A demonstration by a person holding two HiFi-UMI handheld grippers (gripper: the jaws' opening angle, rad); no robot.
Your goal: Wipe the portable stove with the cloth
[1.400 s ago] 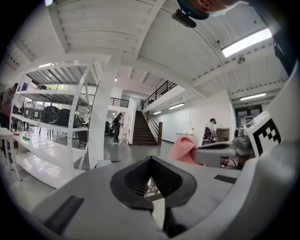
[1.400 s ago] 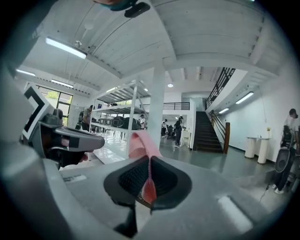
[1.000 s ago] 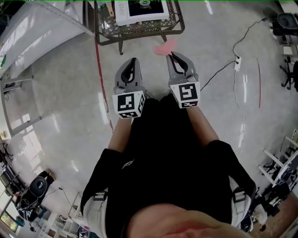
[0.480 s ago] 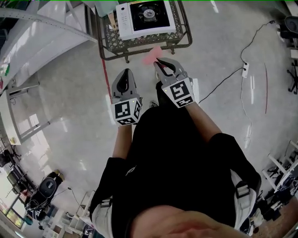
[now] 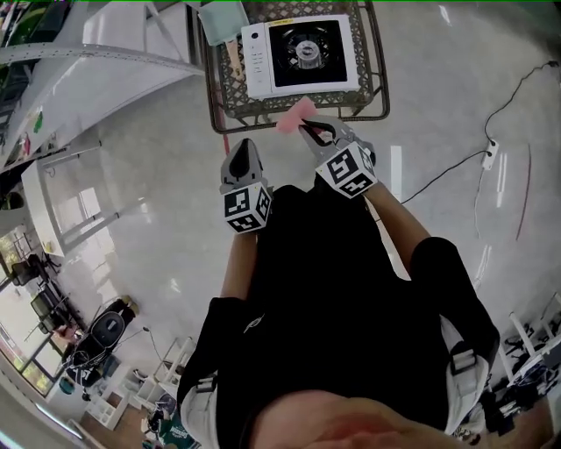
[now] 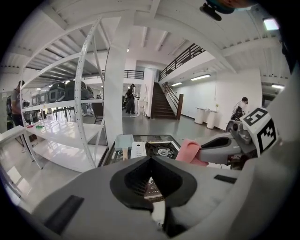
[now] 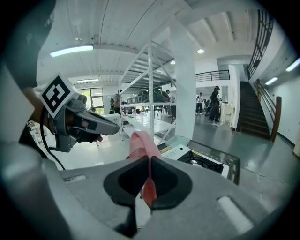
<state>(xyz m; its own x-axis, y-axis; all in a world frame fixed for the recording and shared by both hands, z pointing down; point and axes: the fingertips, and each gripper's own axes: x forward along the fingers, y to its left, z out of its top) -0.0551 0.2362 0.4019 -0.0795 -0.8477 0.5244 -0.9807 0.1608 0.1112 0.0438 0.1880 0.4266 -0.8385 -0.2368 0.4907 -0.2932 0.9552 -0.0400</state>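
The portable stove (image 5: 302, 54) is white with a black burner top and rests on a low wire-sided table (image 5: 379, 88) ahead of me. A pink cloth (image 5: 295, 115) hangs from my right gripper (image 5: 306, 128), which is shut on it just short of the table's near edge. My left gripper (image 5: 244, 145) is beside it on the left, shut with nothing in it. In the left gripper view, the stove (image 6: 154, 151) lies beyond the shut left gripper (image 6: 151, 159), with the cloth (image 6: 188, 151) to the right. In the right gripper view, the cloth (image 7: 143, 145) stands up from the right gripper (image 7: 149, 159), short of the stove (image 7: 197, 157).
A pale teal item (image 5: 219, 16) and a wooden-handled tool (image 5: 232, 57) lie on the table left of the stove. White shelving (image 5: 105, 61) stands to the left. A cable and power strip (image 5: 491, 145) lie on the glossy floor to the right.
The table and stove have come closer and fuller into view. Both grippers, the right one still holding the cloth, now sit near the table's front edge.
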